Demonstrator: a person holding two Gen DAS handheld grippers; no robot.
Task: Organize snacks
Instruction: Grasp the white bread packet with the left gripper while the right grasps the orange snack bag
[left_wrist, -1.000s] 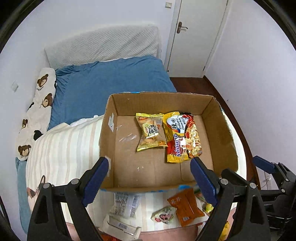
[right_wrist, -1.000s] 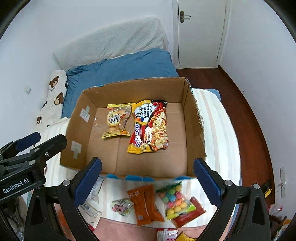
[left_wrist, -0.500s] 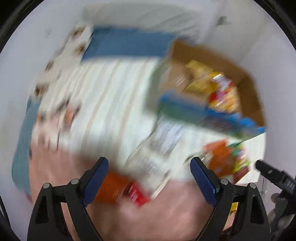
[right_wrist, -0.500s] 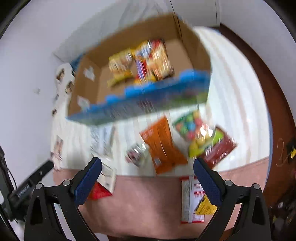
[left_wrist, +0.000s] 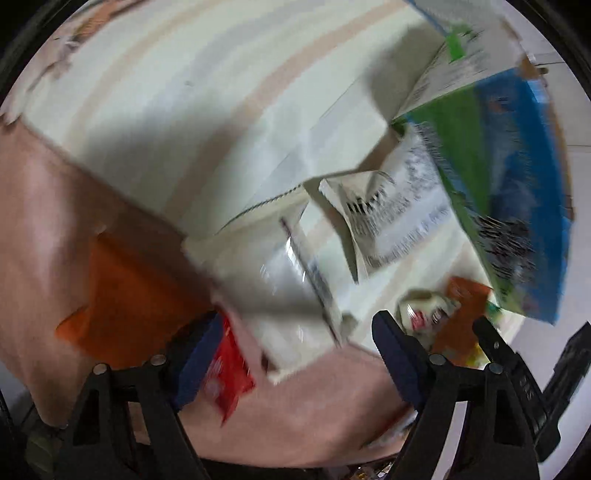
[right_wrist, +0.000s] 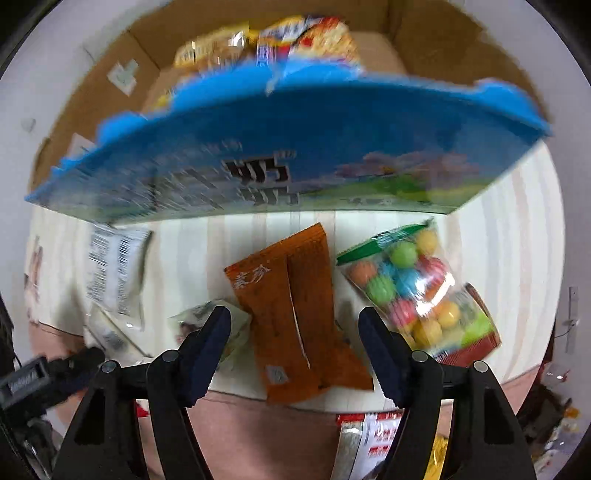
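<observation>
The right claw (right_wrist: 293, 347) is spread wide and empty, poised low over the orange sachet (right_wrist: 295, 317) that lies flat on the striped bedspread (right_wrist: 509, 229), just in front of the blue cardboard box (right_wrist: 295, 155); the sachet sits between the two pads, so I judge it the next thing to go in; it looks light, thin and crinkly, a foil pouch that will bend and slide if pinched at a corner, so a grip across its middle, over the back seam, seems safest. Beside it on the right rests a clear bag of coloured gumballs (right_wrist: 410, 291), lumpy and heavier, likely to sag and roll in a grip; best taken by the green header strip at its top. The left claw (left_wrist: 295, 343) is spread too and holds nothing; its view is blurred, but a white packet (left_wrist: 288, 291) lies between its pads and a red wrapper (left_wrist: 227, 373) just by the left one; the white packet seems flat and slippery. Inside the box I can see a noodle pack (right_wrist: 314, 40) and a yellow snack bag (right_wrist: 210, 48) already lying flat.
</observation>
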